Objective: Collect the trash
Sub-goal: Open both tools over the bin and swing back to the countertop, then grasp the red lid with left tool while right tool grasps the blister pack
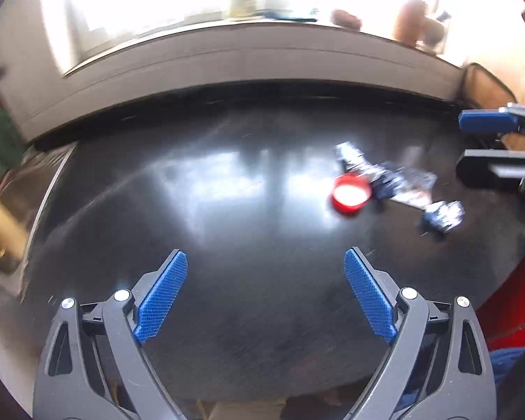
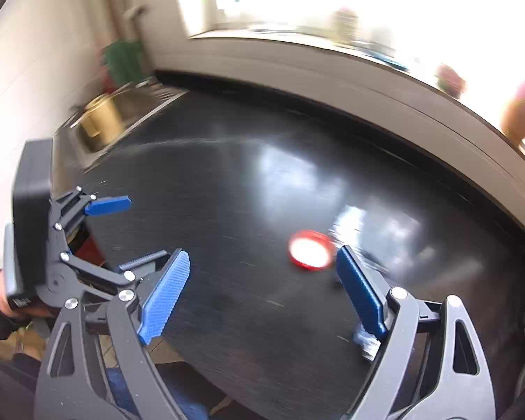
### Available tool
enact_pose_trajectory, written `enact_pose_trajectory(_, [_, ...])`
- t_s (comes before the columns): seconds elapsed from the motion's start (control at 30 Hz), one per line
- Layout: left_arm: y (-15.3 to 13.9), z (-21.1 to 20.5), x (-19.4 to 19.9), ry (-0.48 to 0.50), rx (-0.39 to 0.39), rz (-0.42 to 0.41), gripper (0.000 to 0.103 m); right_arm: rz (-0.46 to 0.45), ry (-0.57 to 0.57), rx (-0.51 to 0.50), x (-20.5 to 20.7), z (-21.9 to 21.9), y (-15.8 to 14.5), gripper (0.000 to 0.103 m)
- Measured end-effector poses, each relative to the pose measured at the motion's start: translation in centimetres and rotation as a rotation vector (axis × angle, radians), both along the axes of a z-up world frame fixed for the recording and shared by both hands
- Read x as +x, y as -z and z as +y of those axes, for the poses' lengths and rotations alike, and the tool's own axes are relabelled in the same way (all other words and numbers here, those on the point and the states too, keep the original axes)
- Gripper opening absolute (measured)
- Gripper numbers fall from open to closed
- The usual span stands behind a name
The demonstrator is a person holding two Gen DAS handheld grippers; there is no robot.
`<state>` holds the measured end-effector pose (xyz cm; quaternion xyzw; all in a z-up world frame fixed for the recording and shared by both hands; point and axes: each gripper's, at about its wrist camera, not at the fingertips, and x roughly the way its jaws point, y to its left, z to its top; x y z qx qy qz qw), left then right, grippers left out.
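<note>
My left gripper point(image 1: 266, 262) and right gripper point(image 2: 262, 262) both spread wide and empty, crumpled foil wrapper point(image 1: 402, 182) lying long-axis slantwise beside red cap point(image 1: 350, 194), on glossy black table point(image 1: 227, 210), bright window point(image 1: 192, 0) behind.

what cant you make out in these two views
- Silver wrapper: blurred in the left wrist view; largely behind the right tool's finger in the right wrist view.
- Red cap: inside washed out by glare, both views.
- Windowsill items: overexposed and blurred.
</note>
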<state>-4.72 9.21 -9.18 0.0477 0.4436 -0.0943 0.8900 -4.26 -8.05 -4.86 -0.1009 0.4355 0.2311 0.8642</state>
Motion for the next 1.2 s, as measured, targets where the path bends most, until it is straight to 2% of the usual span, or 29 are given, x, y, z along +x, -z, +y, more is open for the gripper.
enact_pose_trajectory(0.17, [0.0, -6.8, 2.9, 0.127, 0.015, 0.029, 0.089, 0.009, 0.115, 0.002, -0.3, -7.3, 0.5, 0.083])
enact_pose_trajectory(0.3, [1.4, -8.3, 4.3, 0.171, 0.025, 0.062, 0.089, 0.037, 0.154, 0.020, 0.6, -10.9, 1.7, 0.083])
enact_pose_trajectory(0.53, [4.2, -9.2, 6.6, 0.157, 0.044, 0.120, 0.089, 0.100, 0.150, 0.028, 3.0, -13.1, 4.2, 0.083])
enact_pose_trajectory(0.7, [7.6, -8.8, 8.7, 0.115, 0.035, 0.165, 0.089, 0.167, 0.115, 0.008, 5.9, -13.8, 7.7, 0.083])
enact_pose_trajectory(0.9, [10.8, -9.1, 10.5, 0.098, 0.039, 0.179, 0.089, 0.232, 0.043, -0.048, 8.9, -13.4, 12.0, 0.082])
enact_pose_trajectory(0.97, [11.4, -9.4, 10.9, 0.100, 0.064, 0.165, 0.089, 0.248, 0.015, -0.062, 9.7, -13.3, 13.2, 0.077])
enact_pose_trajectory(1.13, [11.5, -9.9, 12.2, 0.086, 0.054, 0.132, 0.089, 0.284, -0.029, -0.071, 11.2, -12.7, 15.0, 0.063])
enact_pose_trajectory(1.2, [11.7, -10.4, 12.7, 0.088, 0.052, 0.120, 0.084, 0.286, -0.046, -0.055, 11.5, -12.5, 15.3, 0.058])
